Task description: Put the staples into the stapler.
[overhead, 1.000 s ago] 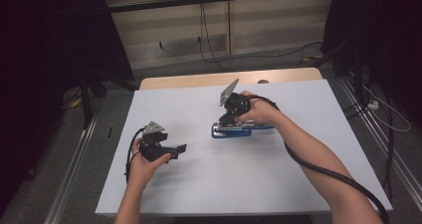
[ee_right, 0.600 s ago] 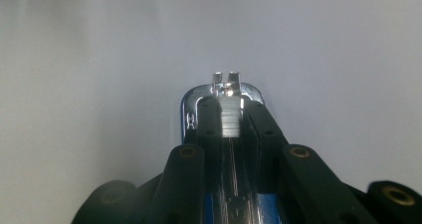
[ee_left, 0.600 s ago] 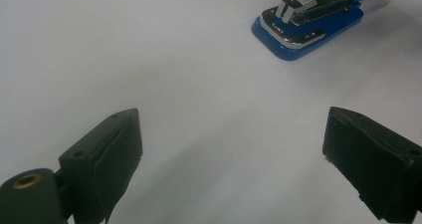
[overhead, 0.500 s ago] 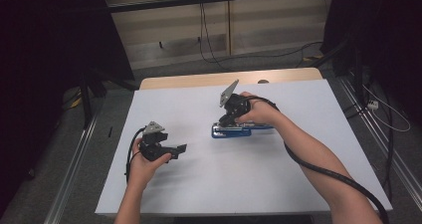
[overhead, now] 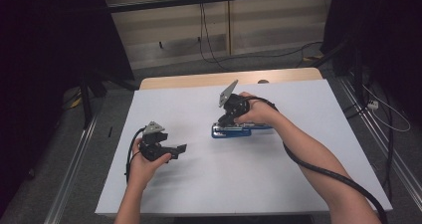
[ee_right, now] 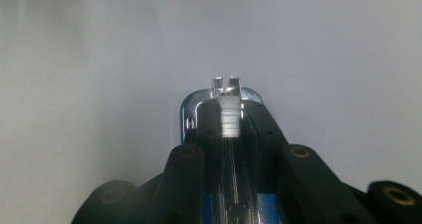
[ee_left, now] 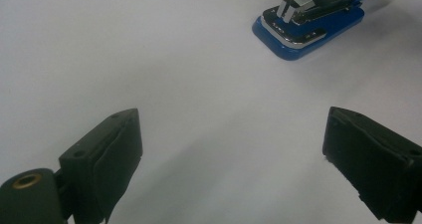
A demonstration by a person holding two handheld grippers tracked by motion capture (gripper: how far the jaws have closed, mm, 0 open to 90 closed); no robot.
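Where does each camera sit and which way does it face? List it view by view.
High view: above the person's side, looking forward and down at the white table; both forearms, left gripper, right gripper.
Left gripper view: along its own open jaws at the blue stapler.
Right gripper view: along its jaws, shut on the stapler's metal top.
All three share the stapler.

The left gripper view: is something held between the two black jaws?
No, the left gripper is open over bare white table; the blue stapler lies farther away.
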